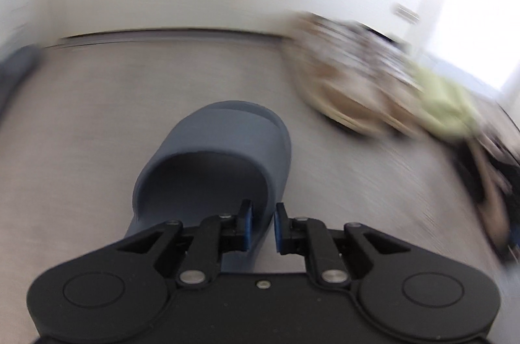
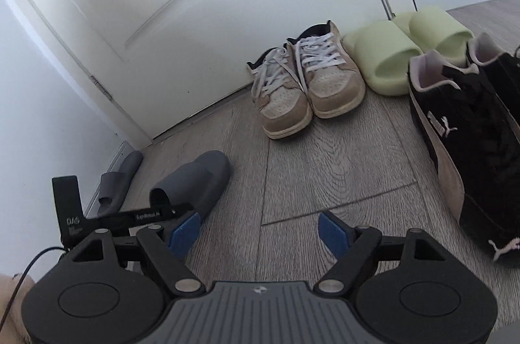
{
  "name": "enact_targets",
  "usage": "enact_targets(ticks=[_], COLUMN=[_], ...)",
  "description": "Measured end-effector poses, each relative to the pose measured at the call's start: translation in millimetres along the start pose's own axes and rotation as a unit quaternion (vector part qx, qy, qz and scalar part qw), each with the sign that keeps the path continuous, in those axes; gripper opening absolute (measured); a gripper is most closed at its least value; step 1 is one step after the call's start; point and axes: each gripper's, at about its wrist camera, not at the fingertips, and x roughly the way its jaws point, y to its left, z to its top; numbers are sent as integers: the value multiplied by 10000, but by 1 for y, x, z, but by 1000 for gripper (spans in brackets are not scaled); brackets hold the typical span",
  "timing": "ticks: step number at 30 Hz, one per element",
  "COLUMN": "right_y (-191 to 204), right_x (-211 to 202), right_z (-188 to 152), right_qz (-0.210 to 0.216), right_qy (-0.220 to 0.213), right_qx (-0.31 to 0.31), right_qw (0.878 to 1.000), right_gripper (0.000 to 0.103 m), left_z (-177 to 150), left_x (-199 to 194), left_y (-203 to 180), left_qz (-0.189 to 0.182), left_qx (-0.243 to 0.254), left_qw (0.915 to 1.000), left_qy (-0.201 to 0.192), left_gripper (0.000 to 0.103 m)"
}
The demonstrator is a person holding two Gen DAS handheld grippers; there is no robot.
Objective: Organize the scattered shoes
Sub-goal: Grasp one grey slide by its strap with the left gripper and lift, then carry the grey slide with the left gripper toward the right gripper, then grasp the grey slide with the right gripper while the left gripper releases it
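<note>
Three pairs already sit together by the door (image 2: 182, 3): tan sneakers (image 2: 308, 87), green slides (image 2: 406, 51), black sneakers (image 2: 471, 133). The grey slippers remain apart. The left gripper (image 1: 261, 225) pinches one grey slipper (image 1: 214, 162) by its side wall, toe toward twelve o'clock; its mate (image 2: 118, 181) lies along the wall at nine o'clock. The right gripper (image 2: 260, 233) hangs spread, empty.

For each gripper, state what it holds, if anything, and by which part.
The left gripper holds the grey-blue slipper by the side wall of its strap, near the opening. The right gripper holds nothing; its jaws stand open.
</note>
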Motion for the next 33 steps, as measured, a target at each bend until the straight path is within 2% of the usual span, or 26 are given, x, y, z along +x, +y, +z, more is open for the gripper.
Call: enact_targets(ticks=[2, 6, 8, 10, 12, 14, 15, 17, 18, 19, 20, 22, 26, 29, 31, 33], right_y=[-5, -15, -19, -20, -16, -4, 3, 16, 19, 23, 26, 37, 61, 82, 90, 98], right_x=[-7, -15, -15, -12, -6, 4, 9, 22, 28, 35, 42, 55, 76, 89, 97, 109], right_z=[3, 7, 8, 8, 3, -8, -14, -31, -38, -44, -50, -61, -70, -73, -73, -72], right_qz=[-34, -166, -220, -247, -258, -256, -321, -285, -151, -17, 115, 260, 414, 438, 478, 587], right_qy=[-97, -247, -232, -123, 130, 459, 574, 983, 1145, 1307, 1463, 1622, 1753, 1764, 1729, 1664], right_qx=[90, 183, 137, 10, -329, -950, -1170, -1424, -1361, -1297, -1238, -1264, -1571, -1889, -1967, -2033], right_qw=[9999, 9994, 9994, 9996, 9990, 9941, 9910, 9845, 9839, 9829, 9814, 9783, 9710, 9650, 9639, 9631], right_gripper=[81, 81, 82, 82, 81, 69, 58, 46, 32, 22, 21, 21, 21, 18, 18, 18], left_z=[-7, -13, -15, -20, -20, -18, -16, -17, -19, -21, -26, -34, -31, -31, -32, -32], left_x=[1, 11, 10, 5, -9, -27, -40, -62, -70, -77, -87, -96, -96, -96, -98, -96], left_y=[-30, -68, -83, -86, -77, -64, -54, -36, -28, -21, -9, 0, 13, 16, 17, 19], left_qz=[-157, -557, -571, -473, -499, -509, -459, -147, -12, 124, 359, 589, 1011, 853, 865, 1046], left_qx=[353, 341, 576, 715, 631, 489, 352, -3, -180, -356, -671, -918, -936, -962, -902, -912], left_qw=[9992, 9977, 9965, 9961, 9966, 9974, 9983, 9998, 9997, 9990, 9967, 9934, 9891, 9892, 9894, 9875], left_qy=[41, 189, 214, 192, 165, 109, 48, -126, -183, -239, -296, -342, -518, -708, -745, -748], left_gripper=[13, 15, 16, 26, 34, 38, 39, 41, 42, 42, 42, 42, 42, 42, 42, 43])
